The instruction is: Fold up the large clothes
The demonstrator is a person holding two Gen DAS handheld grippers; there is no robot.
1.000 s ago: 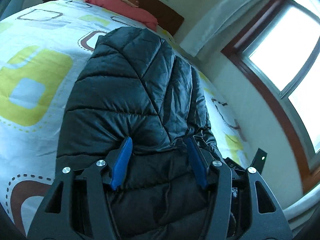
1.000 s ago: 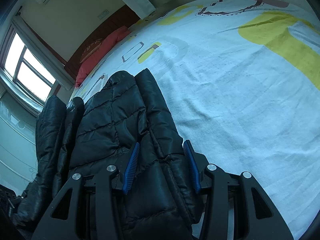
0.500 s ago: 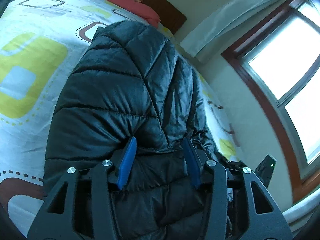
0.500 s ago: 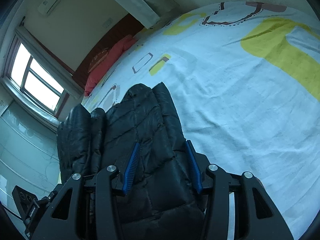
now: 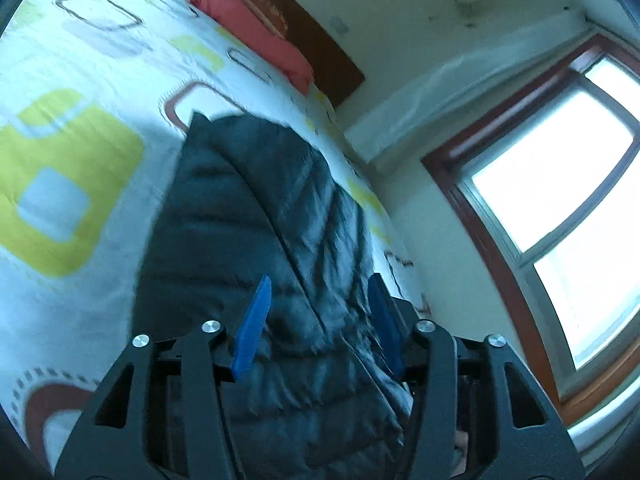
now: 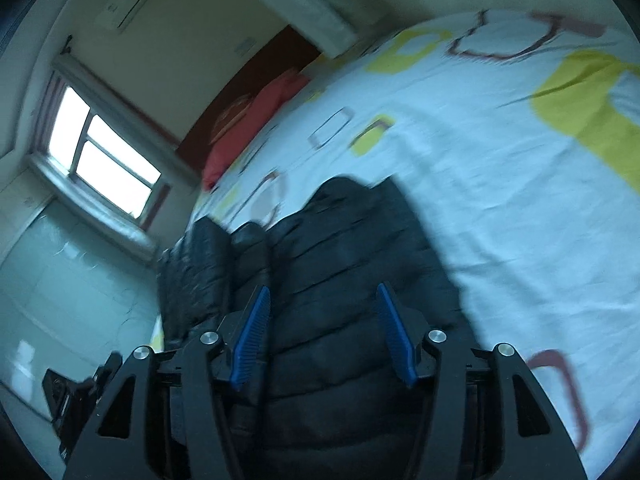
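patterned bedspread (image 5: 80, 184), red pillow (image 5: 256, 36) (by the headboard), both tools (image 5: 318, 320) (image 6: 324, 332) clamping black puffer jacket (image 5: 248, 216)

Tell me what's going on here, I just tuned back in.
A person is folding a black puffer jacket on a bed with a patterned cover. The left gripper and right gripper each have a bunch of the jacket between their blue fingers, and both appear clamped on it. The rest of the jacket trails away across the cover, toward the red pillow. Both views are blurred.
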